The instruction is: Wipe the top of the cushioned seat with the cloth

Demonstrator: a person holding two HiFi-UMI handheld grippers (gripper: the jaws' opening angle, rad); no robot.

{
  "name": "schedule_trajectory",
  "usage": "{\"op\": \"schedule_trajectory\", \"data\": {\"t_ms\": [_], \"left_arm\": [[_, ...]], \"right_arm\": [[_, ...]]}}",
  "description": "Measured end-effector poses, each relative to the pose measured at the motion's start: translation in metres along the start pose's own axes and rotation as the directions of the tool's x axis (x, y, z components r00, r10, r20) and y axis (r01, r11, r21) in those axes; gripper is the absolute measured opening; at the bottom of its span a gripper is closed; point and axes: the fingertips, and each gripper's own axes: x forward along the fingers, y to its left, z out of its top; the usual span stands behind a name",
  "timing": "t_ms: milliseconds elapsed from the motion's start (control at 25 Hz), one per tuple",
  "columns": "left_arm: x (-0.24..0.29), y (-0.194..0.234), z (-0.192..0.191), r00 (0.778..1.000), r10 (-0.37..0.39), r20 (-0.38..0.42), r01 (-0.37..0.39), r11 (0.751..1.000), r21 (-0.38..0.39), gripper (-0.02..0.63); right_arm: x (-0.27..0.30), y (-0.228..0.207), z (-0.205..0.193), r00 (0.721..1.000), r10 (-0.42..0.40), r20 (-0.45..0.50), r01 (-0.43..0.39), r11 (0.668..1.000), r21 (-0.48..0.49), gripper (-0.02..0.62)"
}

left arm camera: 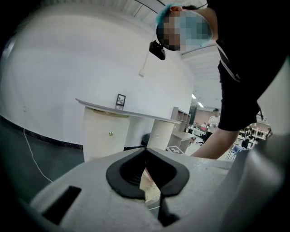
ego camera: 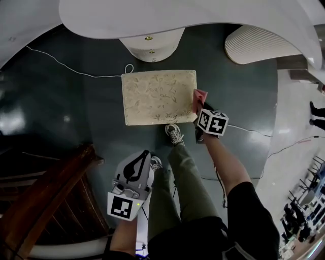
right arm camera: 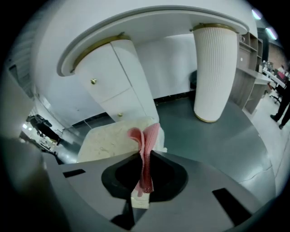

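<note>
Closest up: left gripper (ego camera: 146,154), low by the person's leg and well apart from the seat, jaws pressed together w/ nothing btwn them. Right gripper (ego camera: 200,110) is further out at the right edge of the cushioned seat (ego camera: 159,96), pinching the pink cloth (ego camera: 199,95). The cloth sticks up past the jaws and overlaps that edge, but I can't tell if it's touching.

The only print I can make out is the b/w square markers on each gripper's cube. A small frame (left arm camera: 120,99) sits on the white desk (ego camera: 167,15), too small to read.

Other stuff: a cabinet base (ego camera: 152,45) sits just past the seat's far edge, w/ a ribbed column (ego camera: 251,45) far right. A white cable (ego camera: 66,67) runs over the dark floor (ego camera: 76,111) to the seat's far-left corner. One sneaker (ego camera: 174,133) is just beside the near edge, and there's a wooden piece (ego camera: 45,203) near left.
</note>
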Motion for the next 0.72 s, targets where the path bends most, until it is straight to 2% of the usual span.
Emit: {"op": "schedule_trajectory", "data": {"t_ms": [200, 400, 560, 720], "left_arm": [[-0.023, 0.009, -0.003, 0.999, 0.039, 0.01, -0.039, 0.999, -0.004, 0.017], [-0.057, 0.026, -0.007, 0.995, 0.102, 0.004, -0.102, 0.995, -0.003, 0.017], [-0.089, 0.038, -0.015, 0.985, 0.171, -0.005, -0.171, 0.985, -0.015, 0.017], [-0.118, 0.045, -0.02, 0.975, 0.223, -0.004, -0.223, 0.974, -0.026, 0.017]], "right_arm": [[0.003, 0.105, -0.016, 0.979, 0.204, 0.007, -0.204, 0.979, -0.001, 0.026], [0.019, 0.206, -0.058, 0.939, 0.337, -0.062, -0.339, 0.941, -0.019, 0.026], [0.037, 0.265, -0.089, 0.915, 0.385, -0.119, -0.39, 0.92, -0.023, 0.026], [0.055, 0.298, -0.105, 0.917, 0.369, -0.154, -0.383, 0.92, -0.076, 0.026]]}}
